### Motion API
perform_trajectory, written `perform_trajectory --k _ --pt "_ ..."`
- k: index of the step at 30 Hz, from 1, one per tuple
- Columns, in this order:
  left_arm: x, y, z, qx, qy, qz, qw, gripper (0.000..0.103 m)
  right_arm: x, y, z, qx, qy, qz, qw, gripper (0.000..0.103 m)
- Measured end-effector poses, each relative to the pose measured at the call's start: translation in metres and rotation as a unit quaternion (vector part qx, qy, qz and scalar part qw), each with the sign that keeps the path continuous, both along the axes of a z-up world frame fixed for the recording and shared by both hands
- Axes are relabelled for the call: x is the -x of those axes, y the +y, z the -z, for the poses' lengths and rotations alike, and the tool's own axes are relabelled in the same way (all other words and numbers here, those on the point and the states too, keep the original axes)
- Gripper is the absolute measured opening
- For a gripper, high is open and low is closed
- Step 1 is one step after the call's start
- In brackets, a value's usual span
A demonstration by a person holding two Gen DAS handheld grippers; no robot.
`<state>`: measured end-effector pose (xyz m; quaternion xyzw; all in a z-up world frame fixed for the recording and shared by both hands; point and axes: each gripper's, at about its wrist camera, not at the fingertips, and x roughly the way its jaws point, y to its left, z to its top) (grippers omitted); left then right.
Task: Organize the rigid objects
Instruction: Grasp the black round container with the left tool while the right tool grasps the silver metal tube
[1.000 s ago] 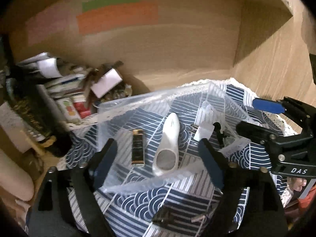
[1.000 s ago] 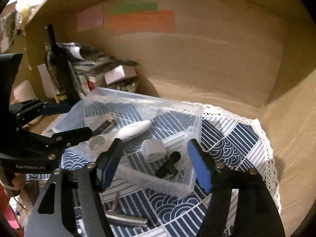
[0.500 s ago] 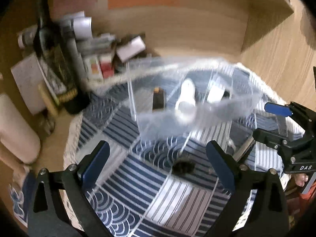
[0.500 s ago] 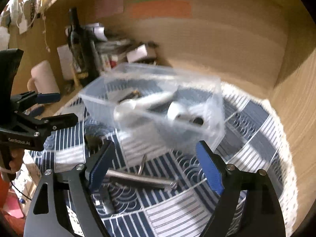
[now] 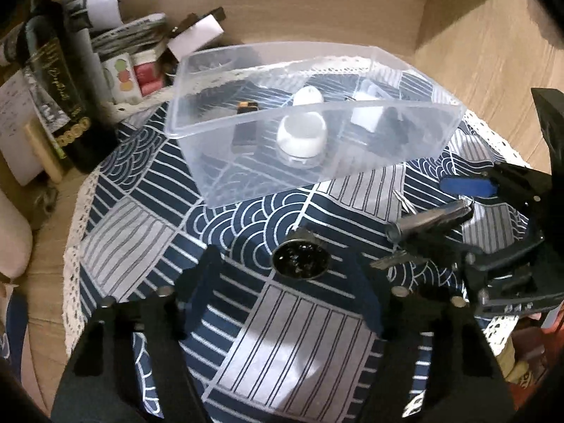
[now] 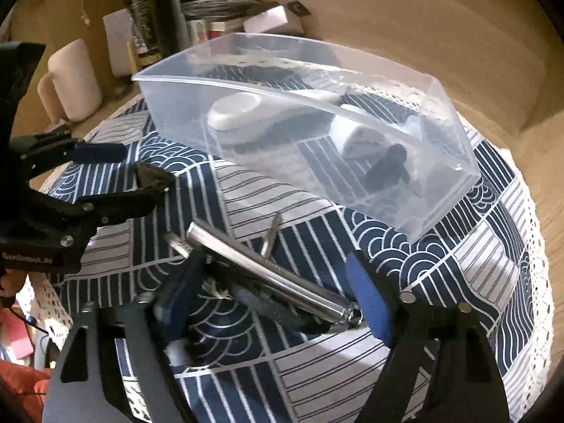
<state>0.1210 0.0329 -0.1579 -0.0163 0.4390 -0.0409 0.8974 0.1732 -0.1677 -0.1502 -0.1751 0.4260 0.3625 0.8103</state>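
Observation:
A clear plastic bin [image 5: 416, 148] [image 6: 437, 197] stands on the blue patterned cloth [image 5: 296, 320]. It holds a white shoe-shaped piece [image 5: 299, 135] [image 6: 236, 114], a small dark and gold bar [image 5: 245, 134], a white block [image 6: 359, 137] and a black piece [image 6: 386, 167]. My left gripper [image 5: 287, 282] is open over a black round cap [image 5: 300, 259]. My right gripper [image 6: 268, 289] is open around a silver metal tube [image 6: 268, 268] lying on the cloth, with a small metal bit [image 6: 271, 234] beside it. The tube also shows in the left wrist view [image 5: 428, 220].
A dark bottle [image 5: 60, 84], boxes and papers [image 5: 141, 46] crowd the back left. A pale mug [image 6: 72, 81] stands at the left. Wooden walls [image 5: 493, 46] close the back and right. The cloth has a lace edge [image 6: 528, 218].
Both grippers have pulled back from the bin and dropped low over the cloth. The left now frames the black cap and the right frames the silver tube.

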Motion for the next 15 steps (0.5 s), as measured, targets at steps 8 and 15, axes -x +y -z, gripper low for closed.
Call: perform_trajectory --k 8,15 --pt "-0.005 -0.001 0.005 0.014 0.006 0.011 0.9998 0.033 -0.005 -0.004 -0.004 -0.010 0.016 0.002 1.000 0.037" --pt "0.010 0.003 -0.004 0.021 -0.017 0.004 0.9996 0.033 0.003 -0.012 -0.024 -0.027 -0.009 -0.008 1.000 0.036"
